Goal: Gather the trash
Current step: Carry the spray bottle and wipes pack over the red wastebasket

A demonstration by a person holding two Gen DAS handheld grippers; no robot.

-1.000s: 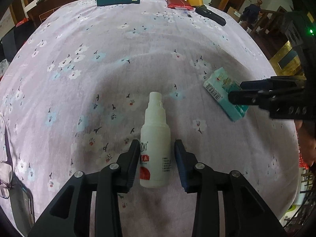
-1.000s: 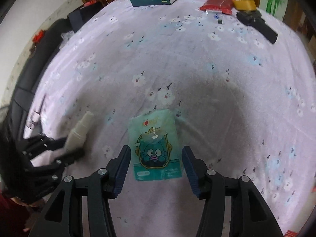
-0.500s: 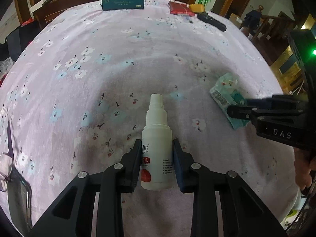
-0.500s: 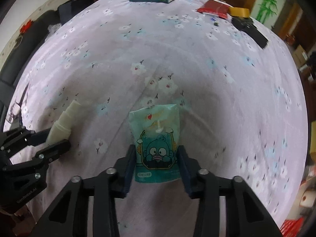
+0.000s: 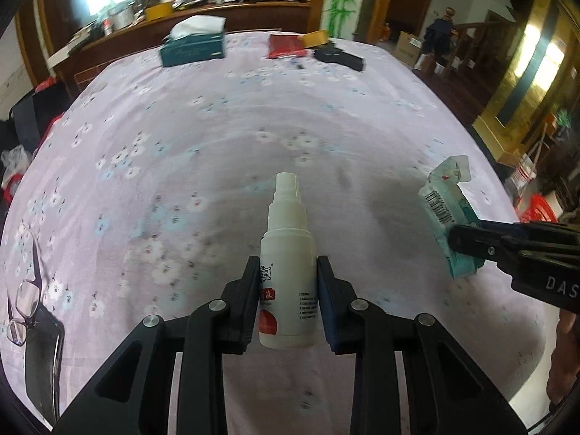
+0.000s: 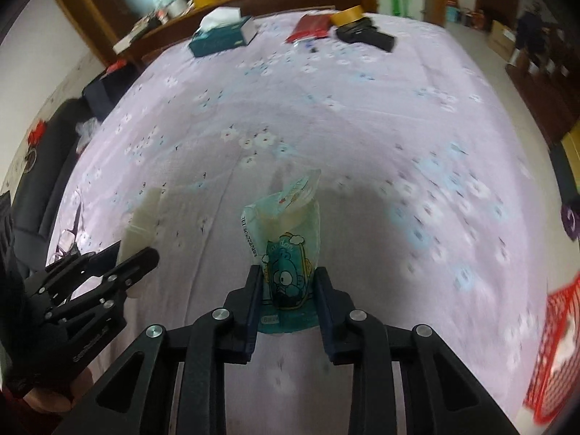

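My left gripper [image 5: 288, 290] is shut on a white spray bottle [image 5: 288, 264] with a red label, held above the flowered purple tablecloth [image 5: 217, 127]. My right gripper [image 6: 288, 293] is shut on a teal tissue packet [image 6: 290, 246] with a cartoon print, lifted off the cloth and crumpled. The packet [image 5: 449, 214] and the right gripper show at the right of the left wrist view. The bottle [image 6: 139, 224] and the left gripper [image 6: 119, 268] show at the left of the right wrist view.
A teal tissue box [image 5: 194, 45], a red packet [image 5: 286, 45], a yellow tape roll [image 5: 315, 38] and a black case [image 5: 339, 58] lie at the table's far end. Glasses [image 5: 25, 301] on a dark phone lie at the near left. A red basket [image 6: 554, 351] stands right of the table.
Both grippers closed on their objects, the left on the bottle, the right on the packet, then lifted them off the cloth. The views tilted up toward the room.
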